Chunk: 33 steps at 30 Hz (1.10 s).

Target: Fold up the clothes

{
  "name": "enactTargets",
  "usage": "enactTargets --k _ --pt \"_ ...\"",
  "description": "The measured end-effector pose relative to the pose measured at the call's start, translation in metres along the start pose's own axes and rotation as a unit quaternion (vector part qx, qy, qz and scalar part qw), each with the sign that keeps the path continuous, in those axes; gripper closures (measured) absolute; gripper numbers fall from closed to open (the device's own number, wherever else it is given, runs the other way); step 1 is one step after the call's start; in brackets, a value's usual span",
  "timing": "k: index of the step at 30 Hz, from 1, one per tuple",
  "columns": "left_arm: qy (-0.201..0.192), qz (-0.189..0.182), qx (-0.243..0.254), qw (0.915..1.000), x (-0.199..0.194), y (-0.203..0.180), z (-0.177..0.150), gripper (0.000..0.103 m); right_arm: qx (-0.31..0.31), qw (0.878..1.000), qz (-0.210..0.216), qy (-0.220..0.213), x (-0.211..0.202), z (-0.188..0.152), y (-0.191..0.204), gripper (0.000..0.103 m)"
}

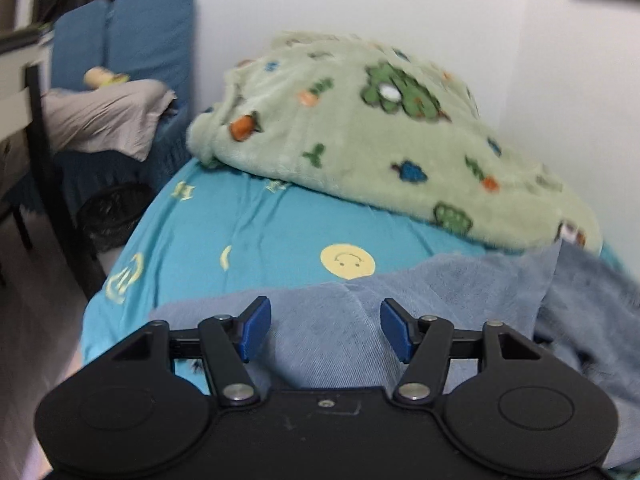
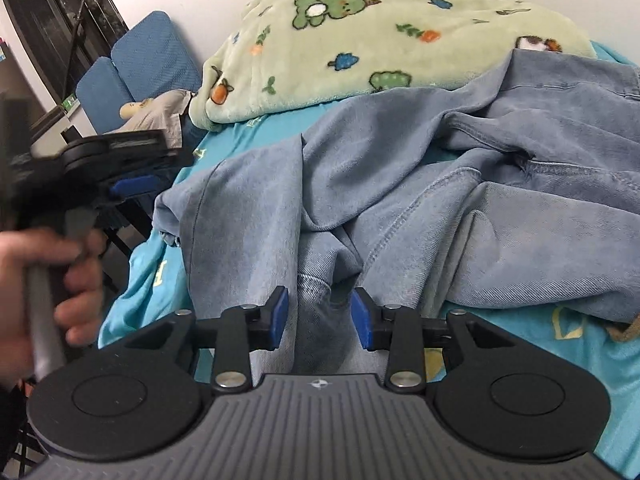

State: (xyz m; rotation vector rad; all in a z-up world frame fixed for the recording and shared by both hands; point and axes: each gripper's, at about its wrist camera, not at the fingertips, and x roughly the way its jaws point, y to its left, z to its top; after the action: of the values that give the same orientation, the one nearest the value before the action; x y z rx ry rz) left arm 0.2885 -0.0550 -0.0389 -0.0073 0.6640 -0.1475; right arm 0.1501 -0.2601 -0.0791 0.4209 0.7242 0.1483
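A bed covered in a bright turquoise sheet with yellow smiley prints (image 1: pixel 248 220) carries the work here, with a plush pale-green blanket patterned with dinosaurs and carrots (image 2: pixel 380 36) heaped toward its far edge by the white wall. Sprawled across the near half of the bed lies a rumpled light-blue denim garment (image 2: pixel 460 200), its layers bunched and overlapping, one flap reaching up against the blanket. The right gripper (image 2: pixel 320 314) hovers at the near edge of the bed, its blue-padded fingers (image 2: pixel 279 316) set moderately apart on either side of a narrow hanging fold of denim, not visibly pinching it. The left gripper (image 1: pixel 325 330), carried by the person's left hand (image 2: pixel 44 292), is poised over the garment's near-left part with fingers spread wide and nothing between them. Judging by the creases, the step in hand is getting a grip on an edge; it likely goes best if each gripper takes a single layer at a hem or corner, then draws the cloth flat and taut before any fold is laid.
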Motion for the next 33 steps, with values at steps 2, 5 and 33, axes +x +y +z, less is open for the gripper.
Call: enactTargets --k 2,5,33 --pt "0.029 0.002 0.030 0.9991 0.020 -0.009 0.001 0.047 0.007 1.000 0.003 -0.001 0.002 0.002 -0.003 0.066" --pt "0.049 0.013 0.083 0.9952 0.038 -0.022 -0.003 0.064 0.012 1.000 0.010 -0.004 0.005 0.003 -0.007 0.066" --pt "0.044 0.044 -0.147 0.9872 -0.156 0.100 -0.092 0.095 -0.224 0.962 0.142 0.070 0.013 -0.043 0.065 0.078"
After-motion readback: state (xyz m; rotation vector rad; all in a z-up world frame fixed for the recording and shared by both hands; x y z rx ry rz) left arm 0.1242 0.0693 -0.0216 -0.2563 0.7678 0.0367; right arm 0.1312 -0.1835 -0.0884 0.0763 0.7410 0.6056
